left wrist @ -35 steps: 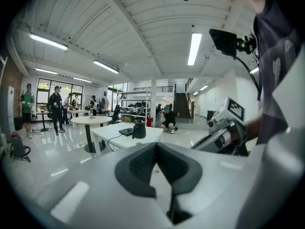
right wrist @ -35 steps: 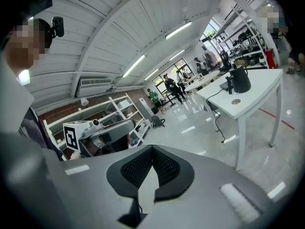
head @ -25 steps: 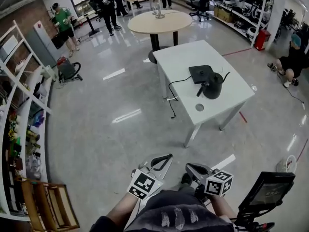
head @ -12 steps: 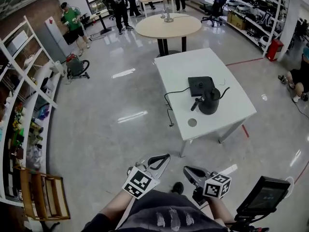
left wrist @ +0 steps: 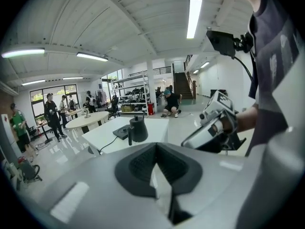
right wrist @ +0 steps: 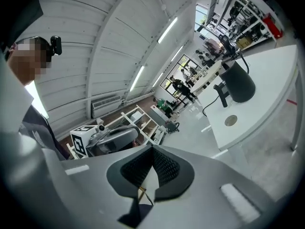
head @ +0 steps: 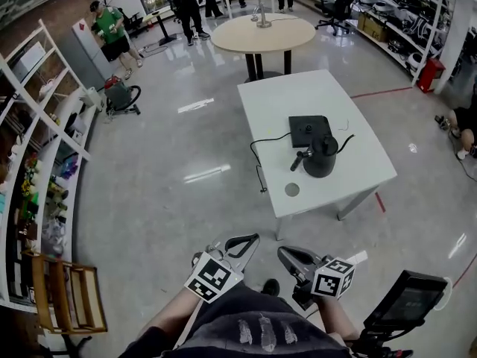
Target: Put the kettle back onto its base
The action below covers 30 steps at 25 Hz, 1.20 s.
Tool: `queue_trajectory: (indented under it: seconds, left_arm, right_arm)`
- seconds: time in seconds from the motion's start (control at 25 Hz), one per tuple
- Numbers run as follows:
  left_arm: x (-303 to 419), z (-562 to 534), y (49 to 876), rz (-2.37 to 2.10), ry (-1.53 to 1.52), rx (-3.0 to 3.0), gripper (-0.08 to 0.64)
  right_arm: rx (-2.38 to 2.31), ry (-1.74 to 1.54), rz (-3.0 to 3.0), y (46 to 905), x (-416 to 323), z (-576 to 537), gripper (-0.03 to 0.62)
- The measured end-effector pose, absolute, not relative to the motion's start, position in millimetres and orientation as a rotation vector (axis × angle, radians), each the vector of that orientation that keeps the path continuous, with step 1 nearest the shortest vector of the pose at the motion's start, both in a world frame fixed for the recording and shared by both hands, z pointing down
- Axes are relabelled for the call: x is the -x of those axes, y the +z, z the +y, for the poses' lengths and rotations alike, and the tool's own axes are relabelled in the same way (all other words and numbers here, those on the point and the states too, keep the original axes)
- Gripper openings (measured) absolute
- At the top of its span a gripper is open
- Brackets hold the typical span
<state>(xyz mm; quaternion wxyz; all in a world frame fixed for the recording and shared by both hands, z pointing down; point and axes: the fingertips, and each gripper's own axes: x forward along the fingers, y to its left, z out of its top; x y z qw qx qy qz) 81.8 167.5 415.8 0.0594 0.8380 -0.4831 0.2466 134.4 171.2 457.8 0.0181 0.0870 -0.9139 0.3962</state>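
Your left gripper (left wrist: 155, 150) has its jaws pressed together with nothing between them, and your right gripper (right wrist: 152, 152) is the same: jaws together, empty. You hold both low in front of your waist, side by side, each with its marker cube toward you and its tips aimed across the glossy grey floor (head: 164, 200). Both are well apart from the white rectangular table (head: 298, 95) ahead.

The black gooseneck kettle (head: 322, 157) stands upright on that table, off its flat black square base (head: 309, 130). It sits just beside the base, on the side nearer you, with its handle toward your left and its thin spout toward your right. A black cord (head: 261, 149) runs from the base over the table's left edge. A round grey port (head: 292, 189) lies in the tabletop near the kettle. Beyond stands a round beige table (head: 262, 34).
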Motion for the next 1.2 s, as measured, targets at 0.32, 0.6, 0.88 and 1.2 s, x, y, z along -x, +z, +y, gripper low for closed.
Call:
queue_trajectory:
  seconds: [0.32,0.6,0.88,1.2]
  left_arm:
    - [-74.5,130.3,408.3,-1.436,0.7,-2.62,0.002]
    - [-12.3,112.7,410.1,-1.448,0.608,-2.607,0.002]
    - [93.2,86.1,403.1,-1.544,0.482,-2.559,0.002]
    - [166.0,66.6,424.1,-1.427,0.4,-2.558,0.002]
  right_arm:
    - [-0.438,1.333,-2.787,469.7,-145.4,145.8,0.002]
    - [-0.505,1.288,-2.744,470.6,-96.4,121.1,0.002]
    - [-0.578,1.244,-2.724,464.0,-7.5,92.5,0.002]
    - [-0.65,1.179,-2.715,450.0,74.2,80.1,0.002]
